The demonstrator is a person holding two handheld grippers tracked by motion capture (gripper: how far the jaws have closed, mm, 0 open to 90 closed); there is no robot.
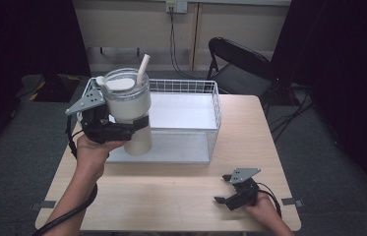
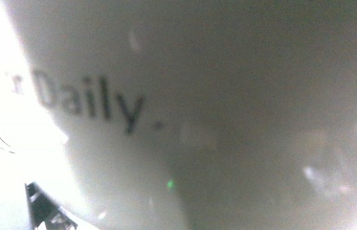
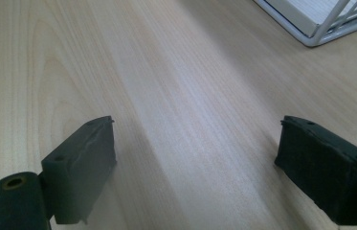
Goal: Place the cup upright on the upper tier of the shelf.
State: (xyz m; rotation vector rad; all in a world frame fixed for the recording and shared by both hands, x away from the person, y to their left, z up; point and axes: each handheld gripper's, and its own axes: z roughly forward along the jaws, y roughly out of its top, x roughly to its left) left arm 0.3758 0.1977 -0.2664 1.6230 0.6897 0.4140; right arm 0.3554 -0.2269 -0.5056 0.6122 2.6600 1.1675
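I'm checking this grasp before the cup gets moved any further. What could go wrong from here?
The left gripper holds the tall cup at its middle, tilted, so it could slip or swing. Its base hangs near the wire basket rim and might snag. The straw could catch too. The right gripper rests open, too far away to help.

One counter (image 1: 181,196) carries one white wire basket (image 1: 205,118). There is one white tumbler (image 1: 129,110) with one straw (image 1: 143,64) and one clear lid (image 1: 122,81). Two grippers appear: the left gripper (image 1: 122,129) and the right gripper (image 1: 226,189). One black folding chair (image 1: 235,61) stands beyond the counter's far edge.
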